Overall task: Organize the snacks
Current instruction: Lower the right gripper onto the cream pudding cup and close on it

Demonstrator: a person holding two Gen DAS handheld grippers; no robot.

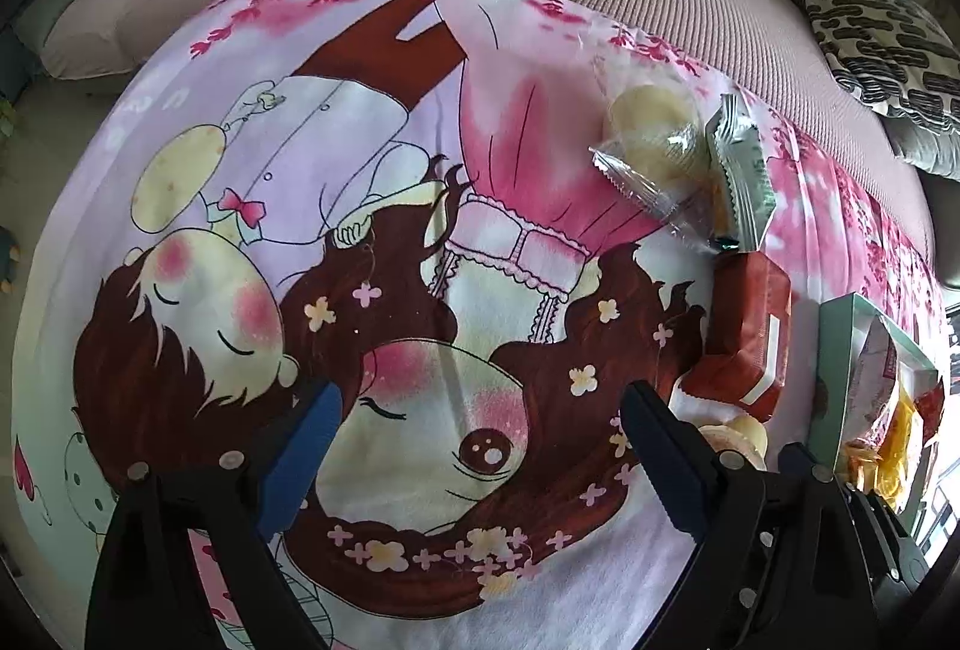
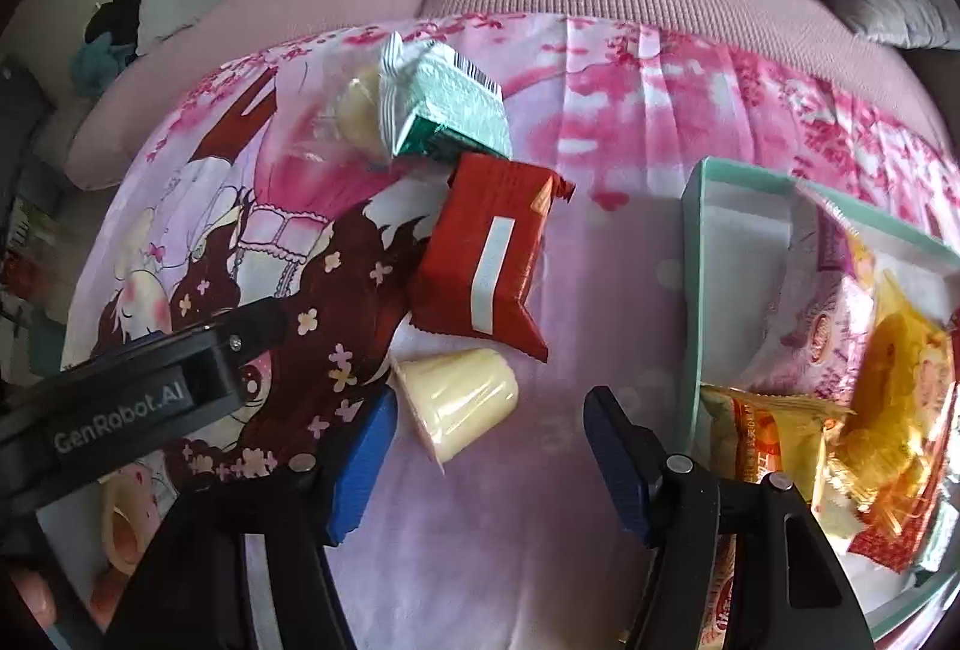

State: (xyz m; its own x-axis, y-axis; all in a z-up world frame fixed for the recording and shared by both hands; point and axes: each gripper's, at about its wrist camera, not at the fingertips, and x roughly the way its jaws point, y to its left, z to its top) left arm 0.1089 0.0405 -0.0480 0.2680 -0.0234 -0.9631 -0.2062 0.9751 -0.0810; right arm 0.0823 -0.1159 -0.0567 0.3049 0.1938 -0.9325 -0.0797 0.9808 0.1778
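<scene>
Pudding cup [image 2: 462, 398] lies tipped over just ahead of my right tongs [image 2: 489, 461], which gape empty. My left tongs [image 1: 480, 446] gape empty too, the red packet [image 1: 747, 332] off to their right.

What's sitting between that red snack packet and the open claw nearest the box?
A pale yellow jelly cup lying on its side, between the red packet and the open right gripper; the right wrist view shows it best.

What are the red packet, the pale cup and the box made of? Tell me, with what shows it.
Red packet: glossy plastic or foil film, judging by its crimped ends and sheen.
Pale cup: thin translucent plastic, likely; its yellowish contents show through the wall, and it lies on its side.
Box: matte mint-green cardboard, it seems; stiff, straight walls with a white inside.
</scene>
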